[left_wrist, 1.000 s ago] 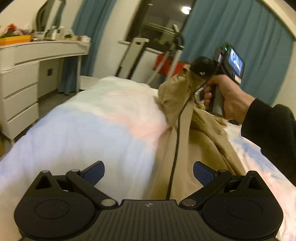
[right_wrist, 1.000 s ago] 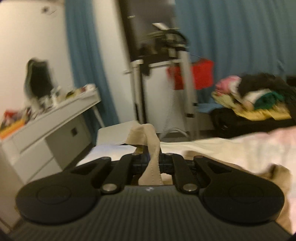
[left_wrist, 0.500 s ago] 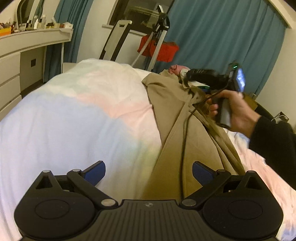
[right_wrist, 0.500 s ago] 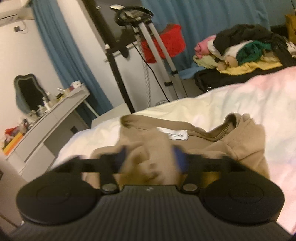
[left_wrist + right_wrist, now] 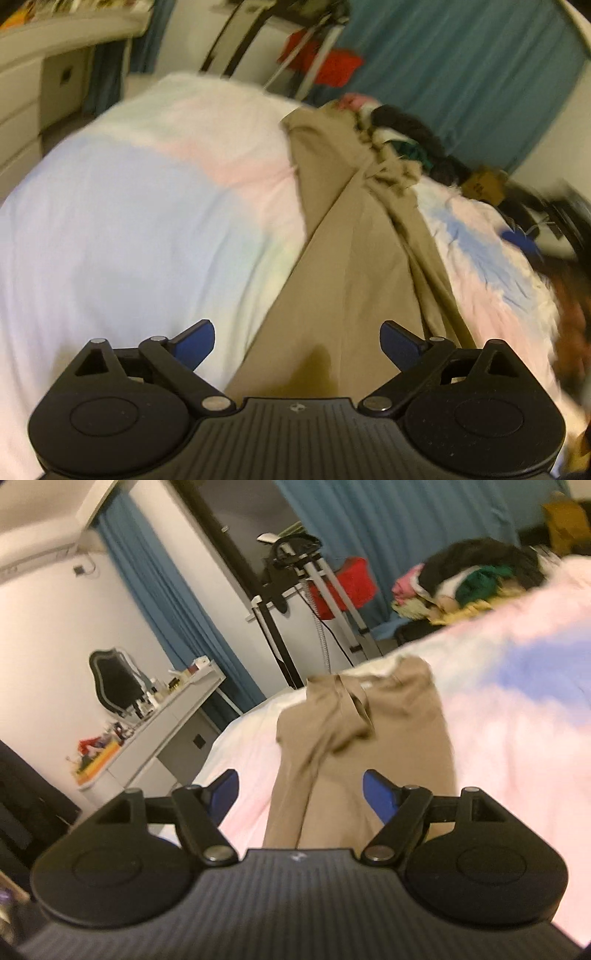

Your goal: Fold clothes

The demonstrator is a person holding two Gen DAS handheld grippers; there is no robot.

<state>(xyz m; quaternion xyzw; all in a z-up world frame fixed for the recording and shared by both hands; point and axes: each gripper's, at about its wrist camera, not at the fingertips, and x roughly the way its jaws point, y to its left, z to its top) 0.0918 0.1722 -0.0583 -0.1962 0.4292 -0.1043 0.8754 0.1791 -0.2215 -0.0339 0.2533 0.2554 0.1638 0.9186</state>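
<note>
A tan garment (image 5: 354,236) lies stretched lengthwise on the pastel bed cover (image 5: 140,206), bunched into folds at its far end. My left gripper (image 5: 297,339) hovers open over the garment's near end, nothing between its blue pads. In the right wrist view the same tan garment (image 5: 369,738) runs away from me with a crumpled flap near its far edge. My right gripper (image 5: 300,794) is open above it, empty. At the right edge of the left wrist view a blurred dark shape with a blue pad (image 5: 521,240) shows the right gripper.
A white dresser (image 5: 162,734) with small clutter stands left of the bed. A pile of mixed clothes (image 5: 465,576) sits beyond the bed. A stand with a red item (image 5: 343,583) and teal curtains (image 5: 461,74) are behind.
My right gripper has let go of the tan garment, opened and drawn back. The garment, held up a second ago, now lies flat on the bed. The left gripper stayed open.
</note>
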